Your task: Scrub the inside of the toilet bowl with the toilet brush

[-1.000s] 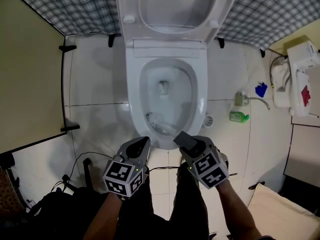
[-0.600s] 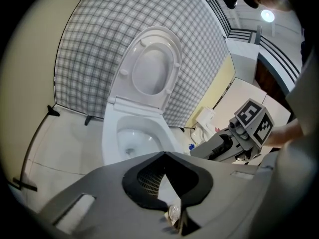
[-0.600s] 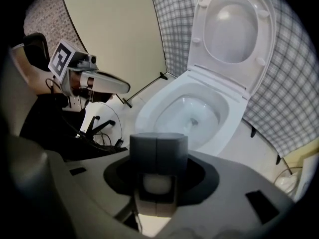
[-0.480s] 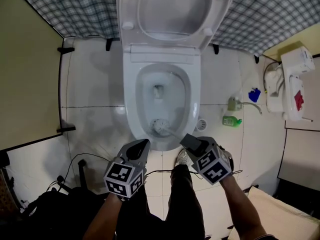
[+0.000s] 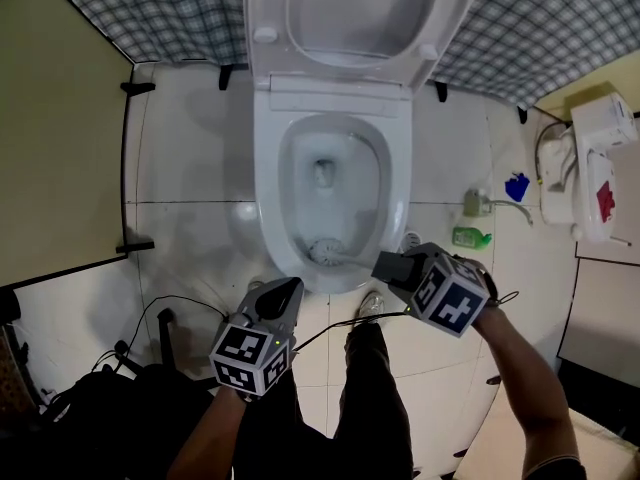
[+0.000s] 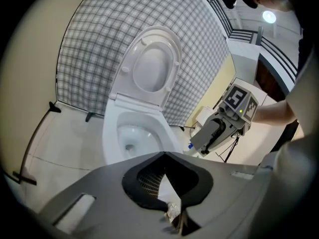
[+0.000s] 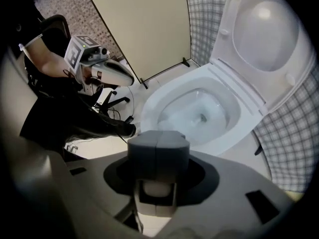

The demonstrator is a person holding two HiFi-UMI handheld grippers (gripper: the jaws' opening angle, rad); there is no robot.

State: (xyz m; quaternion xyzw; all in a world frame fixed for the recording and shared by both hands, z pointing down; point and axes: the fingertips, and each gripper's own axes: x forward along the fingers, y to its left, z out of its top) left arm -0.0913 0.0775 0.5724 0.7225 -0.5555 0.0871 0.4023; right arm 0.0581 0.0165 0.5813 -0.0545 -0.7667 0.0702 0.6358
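The toilet brush [image 5: 326,251] is set with its bristle head inside the toilet bowl [image 5: 268,183], at the basin's near end. Its pale handle is clamped between the jaws of the right tool [image 5: 388,264], which is angled steeply down at the bowl's near right corner, probably so the bristles can be pressed against the inner wall. The left tool [image 5: 285,290] is held closed, with nothing plainly gripped, just before the bowl's near rim, apparently out of the way. The lid [image 5: 355,18] is raised behind the bowl for access. One brush, one bowl, one lid, two tools and one green bottle [image 5: 467,236] to the bowl's right are counted.
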